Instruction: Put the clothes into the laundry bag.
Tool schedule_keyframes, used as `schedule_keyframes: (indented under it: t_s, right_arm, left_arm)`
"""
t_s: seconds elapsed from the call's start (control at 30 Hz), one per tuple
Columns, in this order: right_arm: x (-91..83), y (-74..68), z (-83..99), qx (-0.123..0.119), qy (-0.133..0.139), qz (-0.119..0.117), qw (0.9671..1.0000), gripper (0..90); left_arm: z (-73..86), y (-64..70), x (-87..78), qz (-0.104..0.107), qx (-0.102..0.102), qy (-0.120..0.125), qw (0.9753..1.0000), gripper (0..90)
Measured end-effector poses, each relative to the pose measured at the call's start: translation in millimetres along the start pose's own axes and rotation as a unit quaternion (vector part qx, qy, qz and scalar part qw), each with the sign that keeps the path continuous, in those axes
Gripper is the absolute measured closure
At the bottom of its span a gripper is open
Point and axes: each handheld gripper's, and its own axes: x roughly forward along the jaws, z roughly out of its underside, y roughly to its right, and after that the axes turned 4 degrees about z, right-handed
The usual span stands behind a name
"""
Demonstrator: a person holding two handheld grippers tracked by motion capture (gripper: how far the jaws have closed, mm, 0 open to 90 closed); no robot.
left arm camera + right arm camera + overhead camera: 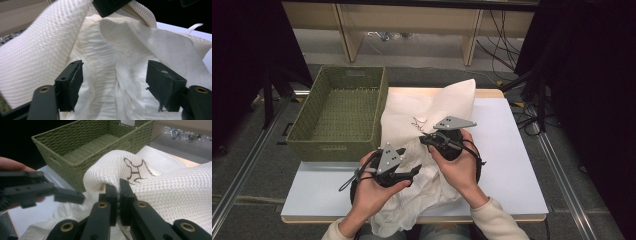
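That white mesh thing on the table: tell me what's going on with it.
A person is working a white mesh bag with a hand-held tool in each hand. The right tool is shut on a fold of the mesh near a brown printed mark, holding that edge up. The left tool is open, its jaws set wide on either side of the crumpled white cloth inside the bag's opening, gripping nothing. A green woven basket sits beside it on the table, with nothing inside.
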Motion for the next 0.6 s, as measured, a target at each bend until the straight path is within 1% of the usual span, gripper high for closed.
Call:
schedule_keyframes:
  t_s: [0.03, 0.07, 0.13, 0.17, 0.23, 0.27, 0.3, 0.33, 0.37, 0.4, 0.43, 0.47, 0.5, 0.53, 0.6]
  right_arm:
    - [-0.8, 0.4, -0.4, -0.002, -0.006, 0.0, 1.0, 88.3]
    - [-0.8, 0.4, -0.3, -0.002, -0.005, 0.0, 1.0, 88.3]
    - [-1.0, 0.4, -0.3, -0.002, -0.006, 0.0, 1.0, 88.3]
    - [-0.9, -0.5, 0.1, 0.008, -0.005, 0.0, 1.0, 88.3]
    - [-1.0, -0.4, 0.1, 0.008, -0.008, 0.0, 0.9999, 88.3]
    - [-0.6, -0.6, 0.3, 0.009, -0.006, 0.0, 0.9999, 88.3]
    - [-1.3, -0.5, 0.2, 0.007, -0.009, 0.001, 0.9999, 88.2]
    - [-1.6, -0.4, 0.1, 0.005, -0.01, 0.002, 0.9999, 88.2]
    - [-1.6, -0.4, 0.2, 0.005, -0.01, 0.002, 0.9999, 88.2]
    - [-1.7, -0.4, 0.2, 0.005, -0.01, 0.002, 0.9999, 88.2]
    - [-2.0, -0.5, 0.4, 0.008, -0.011, 0.004, 0.9999, 88.2]
    - [-2.0, -0.4, 0.5, 0.008, -0.011, 0.004, 0.9999, 88.2]
    - [-1.7, -0.4, 0.6, 0.008, -0.01, 0.002, 0.9999, 88.3]
    - [-1.6, -0.3, 0.7, 0.008, -0.01, 0.003, 0.9999, 88.2]
    - [-1.7, 0.9, 0.7, 0.0, -0.008, 0.008, 0.9999, 88.2]
  left_arm:
    - [0.1, -0.9, -2.4, 0.002, -0.002, -0.003, 1.0, 27.3]
    - [0.4, -2.4, -4.3, 0.0, 0.0, -0.005, 1.0, 26.4]
    - [2.2, -5.8, -7.3, -0.001, -0.003, -0.006, 1.0, 25.2]
    - [3.7, -6.4, -8.3, -0.002, -0.016, -0.007, 0.9999, 24.8]
    - [5.9, -9.9, -9.0, -0.004, -0.019, -0.012, 0.9997, 24.8]
    - [7.6, -11.7, -8.6, -0.004, -0.026, -0.015, 0.9995, 25.3]
    - [9.3, -14.0, -7.4, -0.003, -0.025, -0.017, 0.9996, 25.5]
    - [11.3, -15.9, -5.8, -0.009, -0.028, -0.022, 0.9993, 25.4]
    - [13.2, -20.5, -3.4, -0.018, -0.013, -0.028, 0.9994, 25.4]
    - [16.8, -23.1, -0.5, -0.021, -0.012, -0.039, 0.9989, 25.2]
    - [19.5, -23.5, 1.5, -0.026, -0.022, -0.043, 0.9985, 25.2]
    - [22.3, -27.5, 3.8, -0.028, -0.011, -0.052, 0.9982, 25.2]
    - [25.4, -30.8, 5.8, -0.029, -0.005, -0.065, 0.9974, 25.3]
    - [28.9, -31.8, 9.3, -0.028, -0.015, -0.068, 0.9972, 25.5]
    - [34.2, -36.0, 13.2, -0.022, -0.004, -0.094, 0.9954, 25.7]
